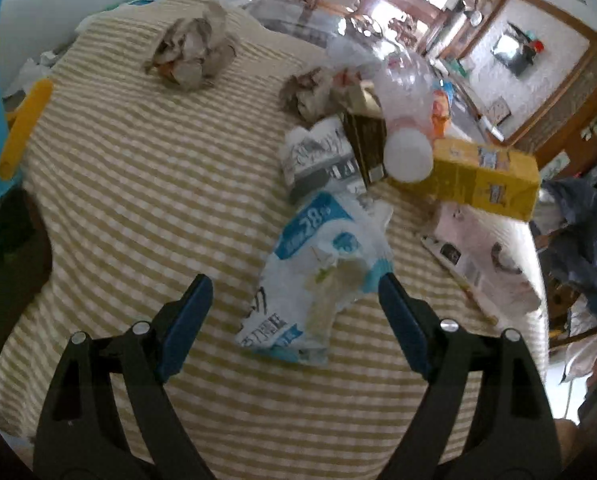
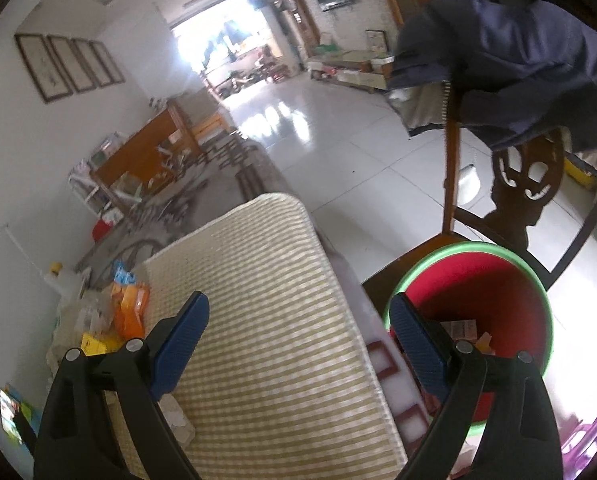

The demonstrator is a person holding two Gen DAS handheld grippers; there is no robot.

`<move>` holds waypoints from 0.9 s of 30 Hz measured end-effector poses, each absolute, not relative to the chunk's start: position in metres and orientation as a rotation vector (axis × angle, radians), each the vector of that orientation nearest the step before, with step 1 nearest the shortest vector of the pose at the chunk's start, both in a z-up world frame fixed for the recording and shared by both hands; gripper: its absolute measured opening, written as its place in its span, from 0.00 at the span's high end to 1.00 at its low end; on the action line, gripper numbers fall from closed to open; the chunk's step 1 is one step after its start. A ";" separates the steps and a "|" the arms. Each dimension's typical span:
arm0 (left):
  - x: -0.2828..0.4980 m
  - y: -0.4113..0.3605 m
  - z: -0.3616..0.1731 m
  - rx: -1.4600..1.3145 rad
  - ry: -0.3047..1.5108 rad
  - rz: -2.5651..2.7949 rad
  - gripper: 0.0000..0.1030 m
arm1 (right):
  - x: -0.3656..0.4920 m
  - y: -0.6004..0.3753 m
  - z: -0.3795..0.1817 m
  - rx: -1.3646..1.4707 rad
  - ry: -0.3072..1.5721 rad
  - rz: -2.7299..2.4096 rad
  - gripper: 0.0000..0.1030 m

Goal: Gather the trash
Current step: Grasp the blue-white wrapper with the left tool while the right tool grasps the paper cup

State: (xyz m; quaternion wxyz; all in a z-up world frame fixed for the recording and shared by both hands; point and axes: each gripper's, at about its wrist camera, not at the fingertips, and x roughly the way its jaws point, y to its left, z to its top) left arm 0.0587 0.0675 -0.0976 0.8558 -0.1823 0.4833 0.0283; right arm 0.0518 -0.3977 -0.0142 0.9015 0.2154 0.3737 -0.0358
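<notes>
In the left wrist view my left gripper [image 1: 294, 288] is open above the striped tablecloth [image 1: 138, 184], its fingers on either side of a crumpled white and blue plastic wrapper [image 1: 318, 272]. Beyond lie a grey printed wrapper [image 1: 318, 156], a dark carton [image 1: 364, 140], a white ball [image 1: 408, 154], a yellow box [image 1: 486, 180], a pink flattened carton [image 1: 482, 256] and two crumpled brown paper wads [image 1: 190, 52] [image 1: 308, 94]. In the right wrist view my right gripper [image 2: 298, 304] is open and empty, above the table edge and a red bin with a green rim [image 2: 494, 292] that holds some trash.
A yellow tube [image 1: 26, 128] lies at the table's left edge. A clear plastic bag [image 1: 402, 84] sits behind the trash pile. The bin stands on a wooden chair [image 2: 526, 188] draped with a navy jacket [image 2: 510, 64]. Orange and yellow packets [image 2: 126, 312] lie left of the cloth [image 2: 266, 320].
</notes>
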 end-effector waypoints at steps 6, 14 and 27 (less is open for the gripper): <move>0.061 0.037 -0.102 -0.294 1.038 0.001 0.45 | 0.056 -0.374 -0.013 0.397 0.782 -0.034 0.14; 0.054 0.040 -0.084 -0.347 0.950 -0.085 0.65 | 0.056 -0.351 -0.009 0.366 0.763 0.034 0.14; 0.032 0.107 -0.027 -0.534 0.703 -0.024 0.65 | 0.026 -0.232 0.012 0.138 0.635 0.293 0.14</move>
